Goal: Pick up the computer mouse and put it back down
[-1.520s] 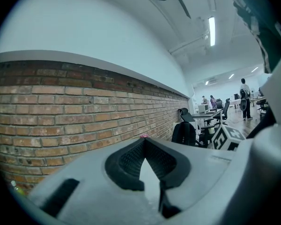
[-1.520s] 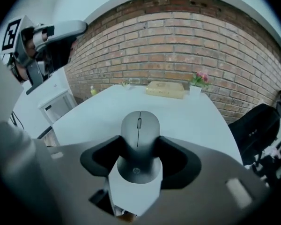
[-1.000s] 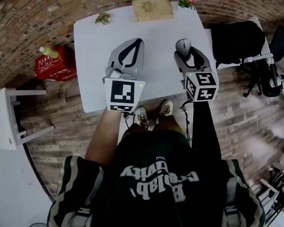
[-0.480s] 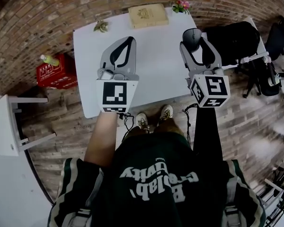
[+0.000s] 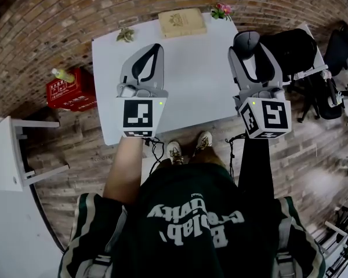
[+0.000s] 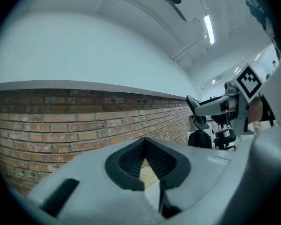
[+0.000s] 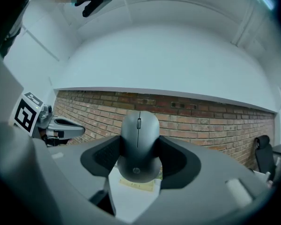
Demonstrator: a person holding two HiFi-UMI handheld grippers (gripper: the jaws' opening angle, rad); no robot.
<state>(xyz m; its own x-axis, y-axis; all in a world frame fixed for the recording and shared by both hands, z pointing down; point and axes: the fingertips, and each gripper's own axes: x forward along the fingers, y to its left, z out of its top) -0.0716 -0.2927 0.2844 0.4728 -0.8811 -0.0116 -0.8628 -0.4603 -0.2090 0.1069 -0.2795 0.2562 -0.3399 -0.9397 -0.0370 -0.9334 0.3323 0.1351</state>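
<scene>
Mouse (image 7: 139, 144) dark grey; table (image 5: 191, 91) white; book (image 5: 182, 22) tan; box (image 5: 69, 90) red; brick wall (image 7: 201, 116) red-brown.

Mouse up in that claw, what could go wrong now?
1. The right claw pinches the mouse only by its smooth sides, held up above the table, so it might slip and drop.
2. From the head view it hangs near the table's right edge; set down there, it could fall to the wooden floor.

Book (image 5: 182, 22), cover print too small to read; white stand (image 5: 6, 149), cut by left edge; mouse (image 7: 139, 144), flanks hidden by jaws.
</scene>
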